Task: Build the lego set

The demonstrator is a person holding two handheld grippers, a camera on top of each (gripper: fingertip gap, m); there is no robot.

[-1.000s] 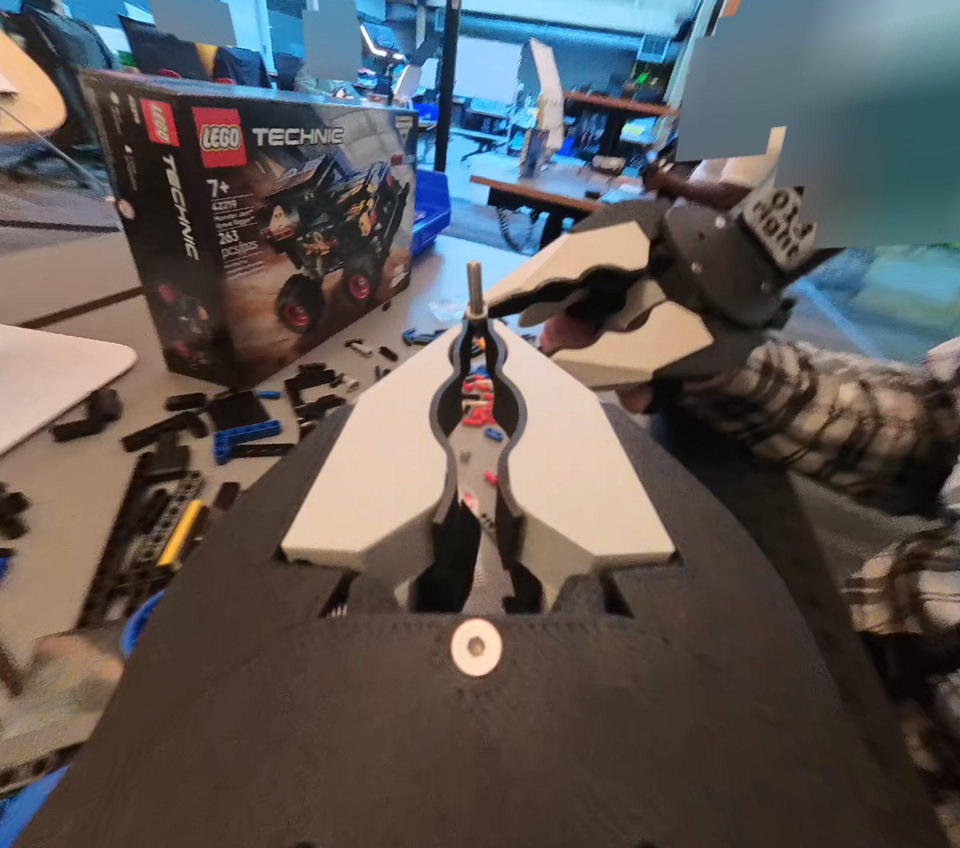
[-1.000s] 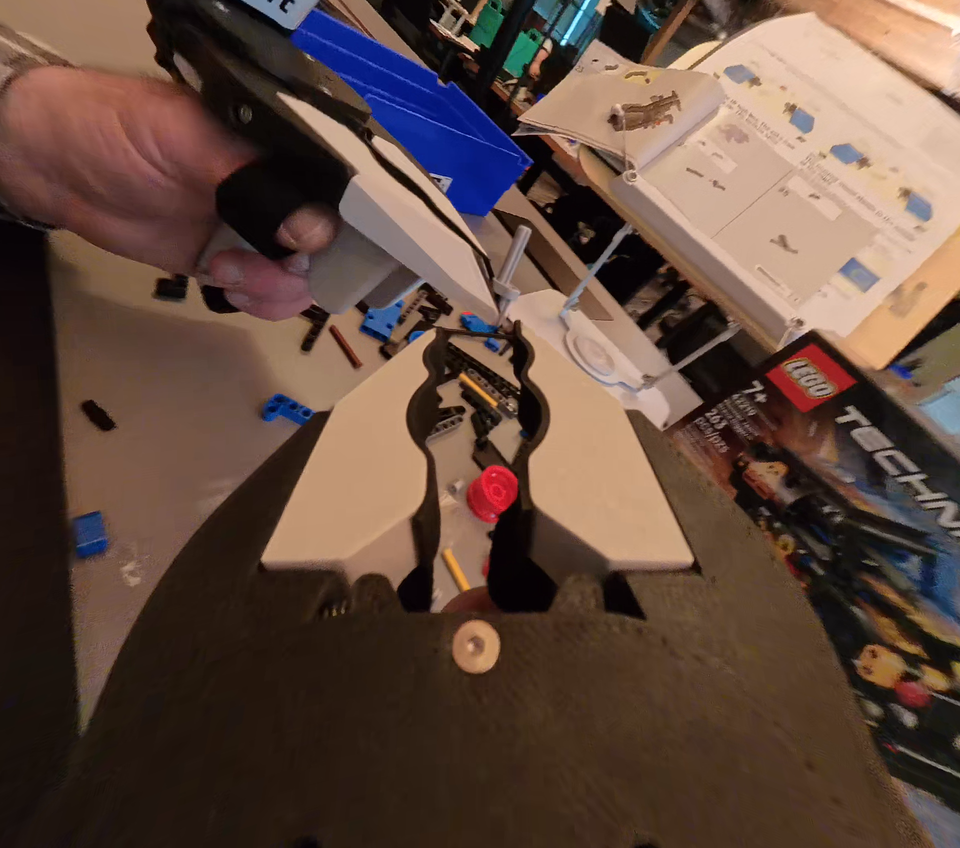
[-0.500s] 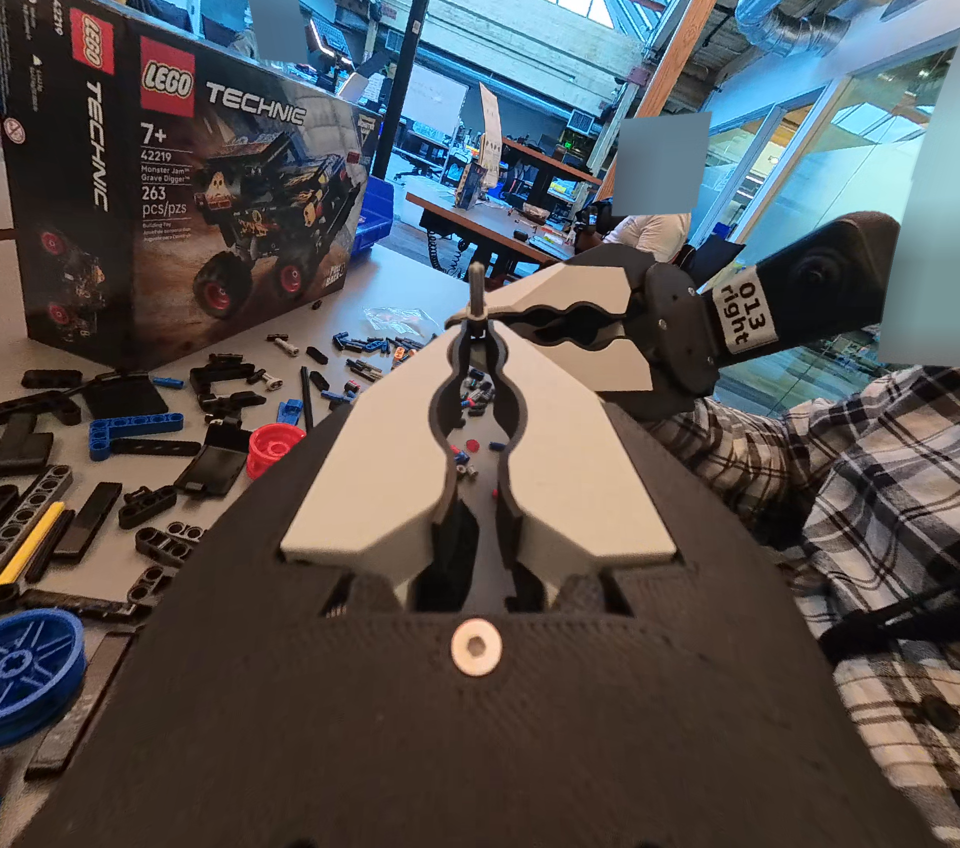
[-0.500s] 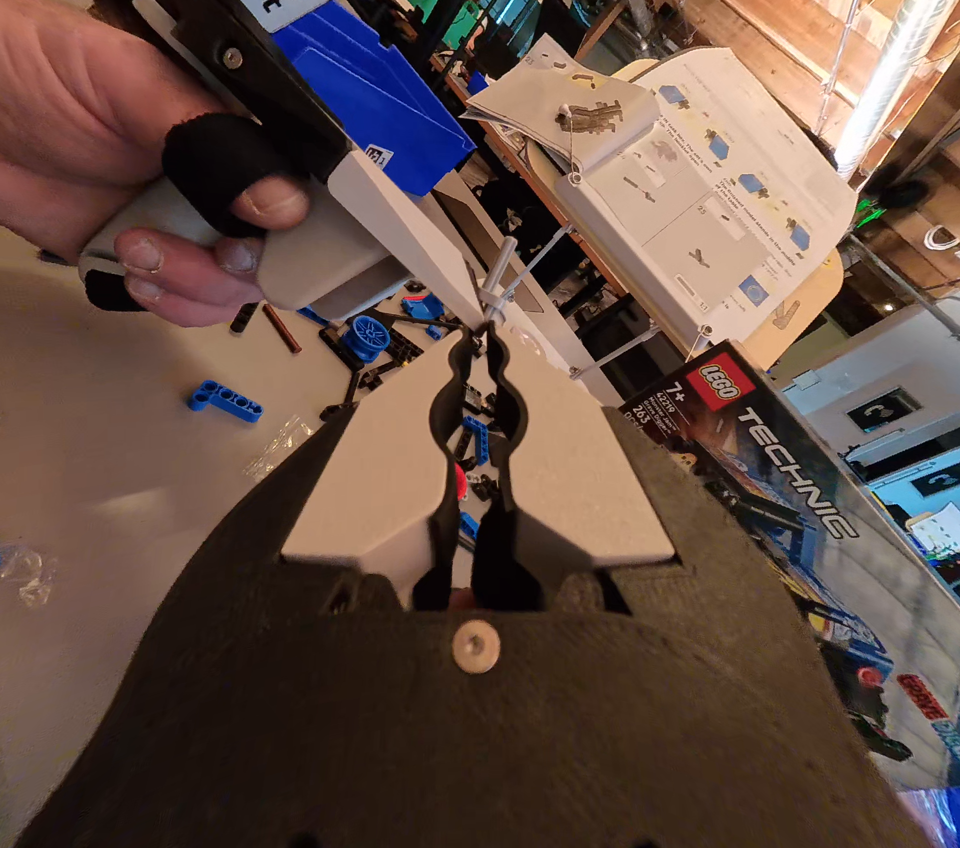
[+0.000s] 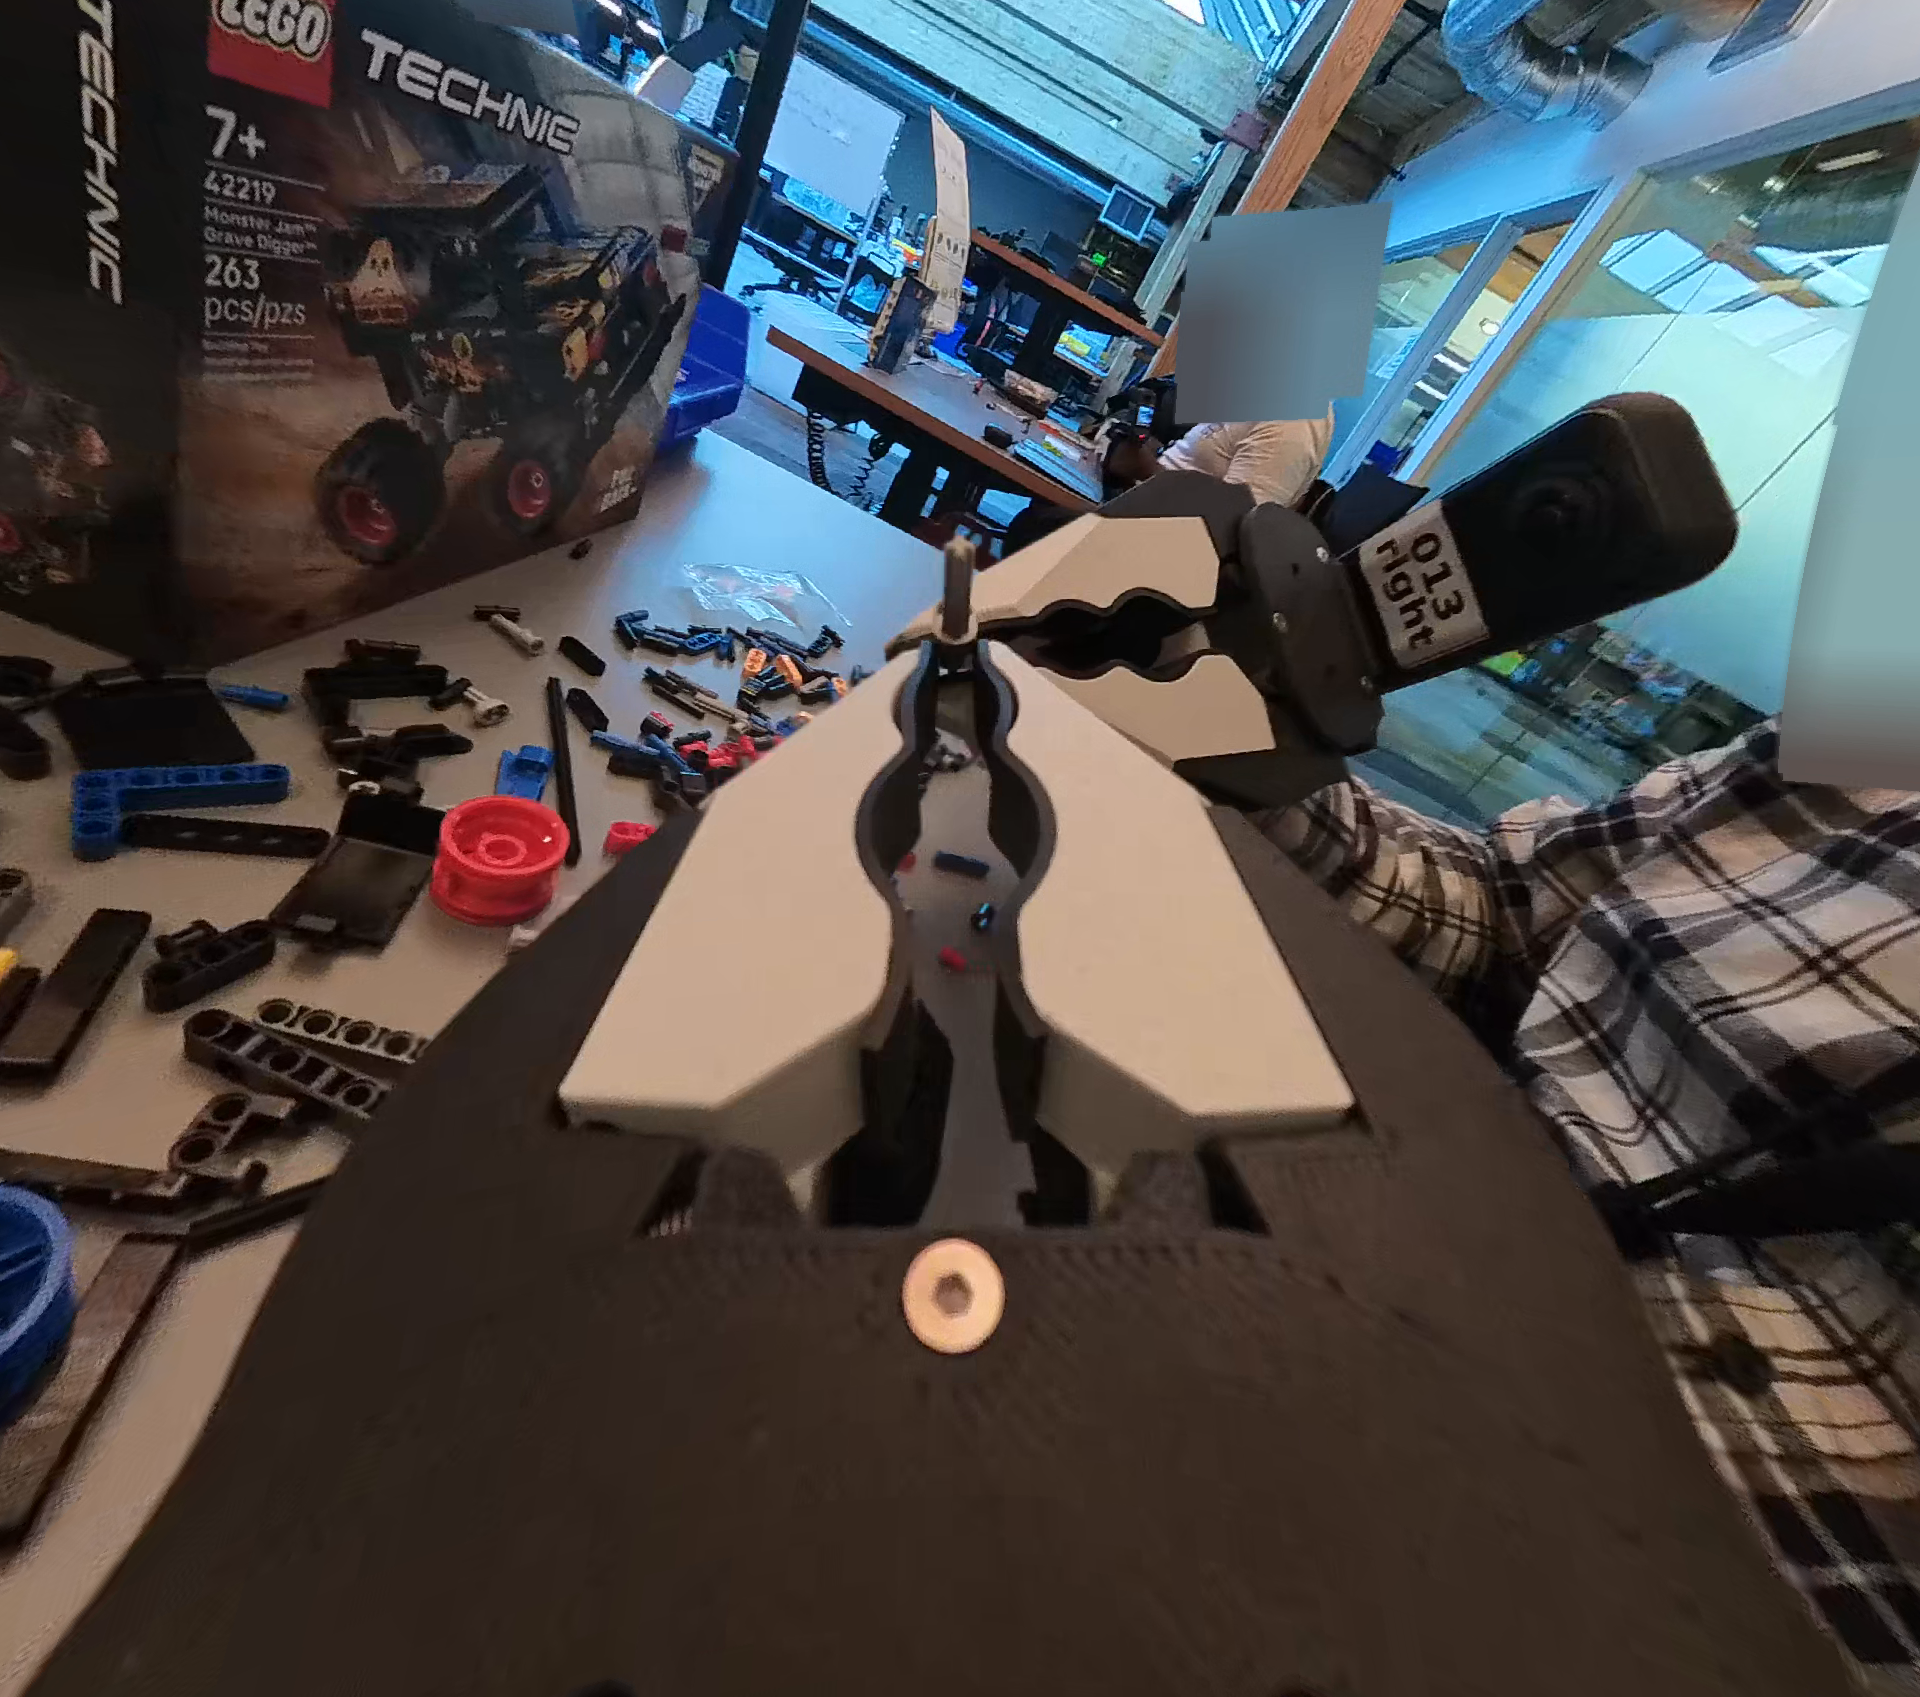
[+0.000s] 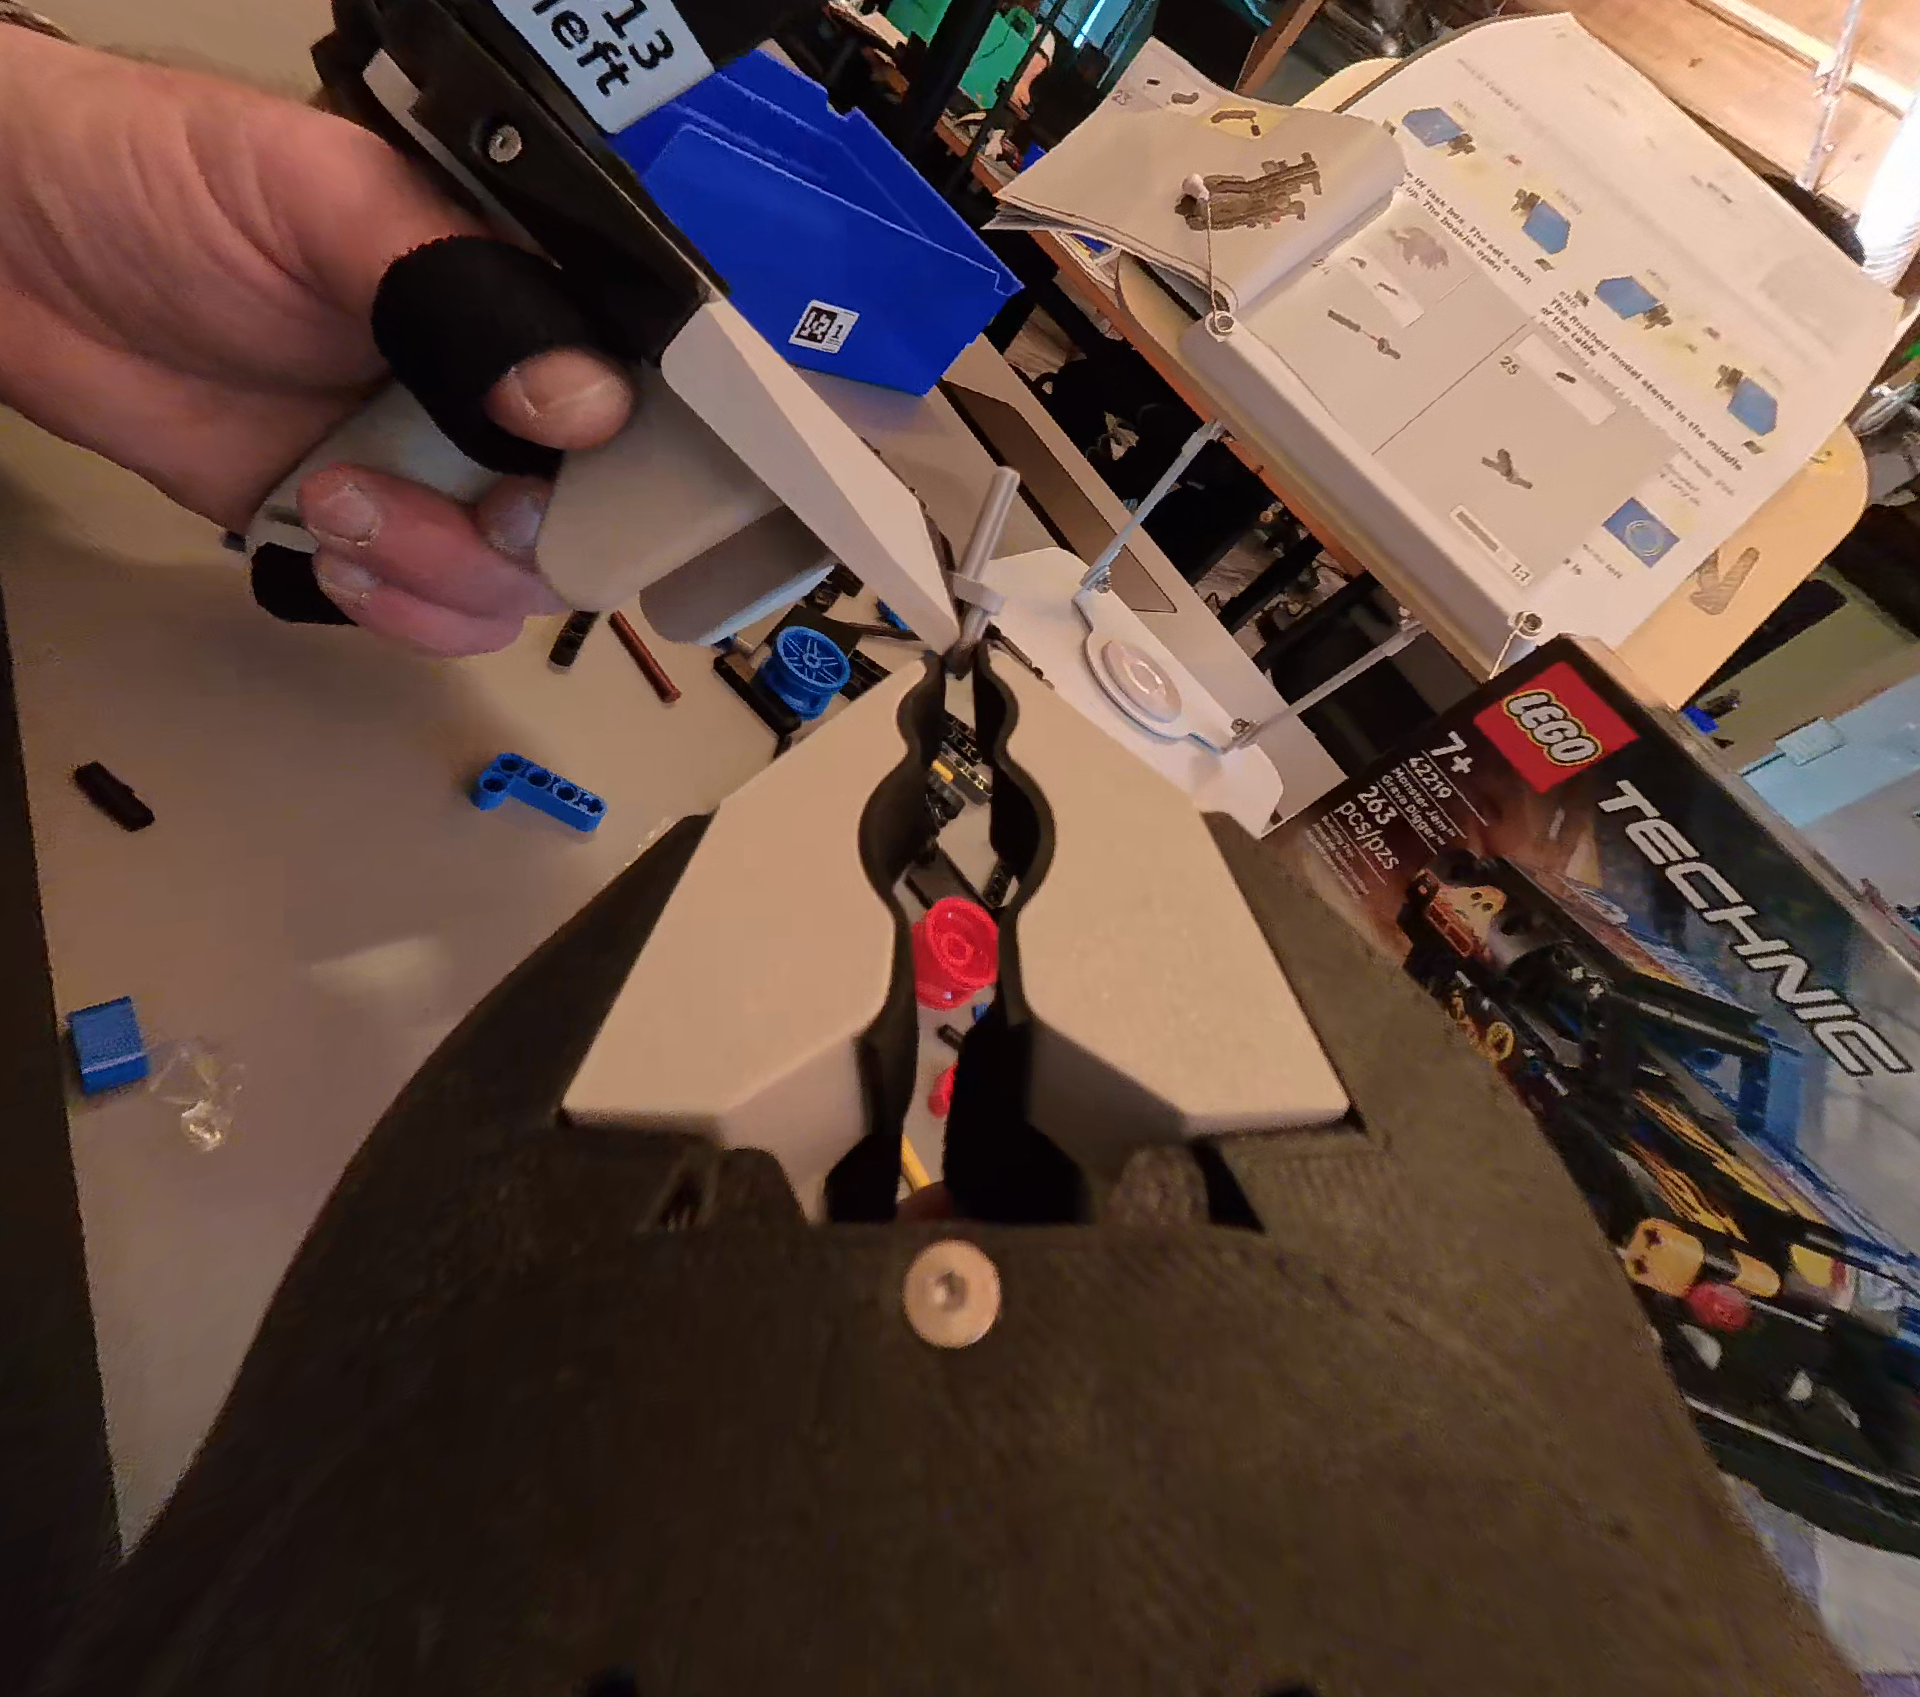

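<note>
A short grey axle [image 5: 956,579] stands upright above the table, held in the air. My left gripper [image 5: 951,658] is shut on its lower end. My right gripper [image 5: 916,635] comes in from the right with its jaws closed, and its tips meet the axle at the same spot. In the right wrist view the axle [image 6: 992,517] carries a small pale collar [image 6: 977,593]. There my right gripper [image 6: 961,665] is shut on the axle just below the collar. The left gripper [image 6: 935,624] touches the axle from the upper left, held by a hand [image 6: 208,317].
The set's box [image 5: 364,297] [image 6: 1662,972] stands on the table. Loose pieces lie below: a red wheel hub [image 5: 499,858] [image 6: 951,951], a blue L beam [image 5: 177,800] [image 6: 540,790], a blue wheel [image 6: 805,665], several black beams [image 5: 301,1055]. A blue bin [image 6: 810,245] and an open booklet on a stand [image 6: 1507,317] are behind. Less than 4 cm separates the two grippers' tips.
My right gripper's jaws have closed onto the axle that my left gripper holds. Both grippers have tilted upward together, with the tips staying joined at the axle.
</note>
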